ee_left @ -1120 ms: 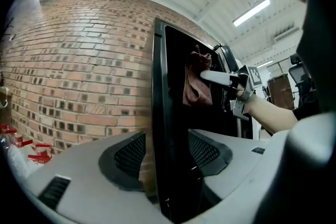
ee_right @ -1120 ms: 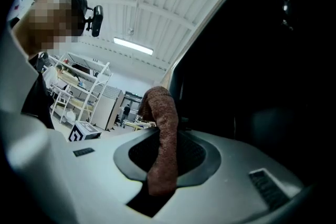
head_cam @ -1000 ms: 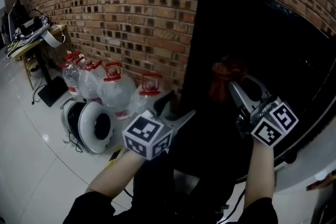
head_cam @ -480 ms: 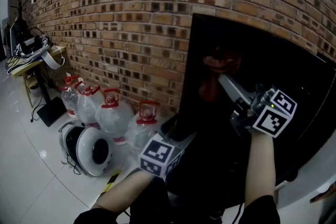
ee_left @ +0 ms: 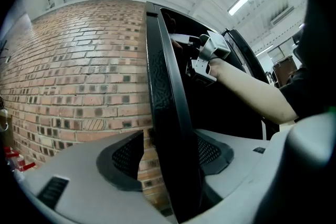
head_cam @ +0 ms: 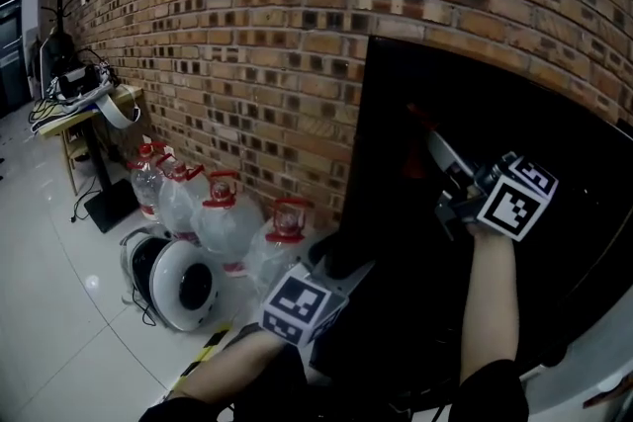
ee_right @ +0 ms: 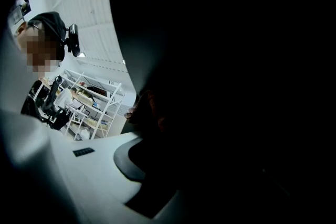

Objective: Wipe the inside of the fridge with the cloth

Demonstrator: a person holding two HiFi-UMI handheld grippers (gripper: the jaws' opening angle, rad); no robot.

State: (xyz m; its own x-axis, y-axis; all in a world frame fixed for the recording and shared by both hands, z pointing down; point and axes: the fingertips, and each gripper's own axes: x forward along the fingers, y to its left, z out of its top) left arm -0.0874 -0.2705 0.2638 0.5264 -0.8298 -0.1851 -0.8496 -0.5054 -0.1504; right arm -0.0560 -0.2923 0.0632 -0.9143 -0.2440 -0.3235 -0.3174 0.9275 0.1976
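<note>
The black fridge (head_cam: 554, 143) stands against the brick wall, dark inside. My left gripper (head_cam: 341, 257) sits low at the edge of the fridge door (ee_left: 168, 113). Its jaws have just been closing, and the edge stands between them. The right pad (ee_left: 210, 152) lies against the door, while a sliver of brick still shows beside the left pad (ee_left: 121, 157). My right gripper (head_cam: 430, 138) reaches up into the dark opening, shut on the red cloth (ee_right: 151, 107). That cloth hardly shows in the head view.
Several water jugs with red caps (head_cam: 223, 212) and a round white appliance (head_cam: 178, 277) stand on the tiled floor left of the fridge. A cluttered table (head_cam: 84, 94) sits at the far left by the brick wall (head_cam: 218, 44). Yellow-black tape (head_cam: 203, 351) marks the floor.
The right gripper has risen with the cloth, deeper into the dark fridge. The left gripper has moved in to the door edge and its jaws have narrowed around it.
</note>
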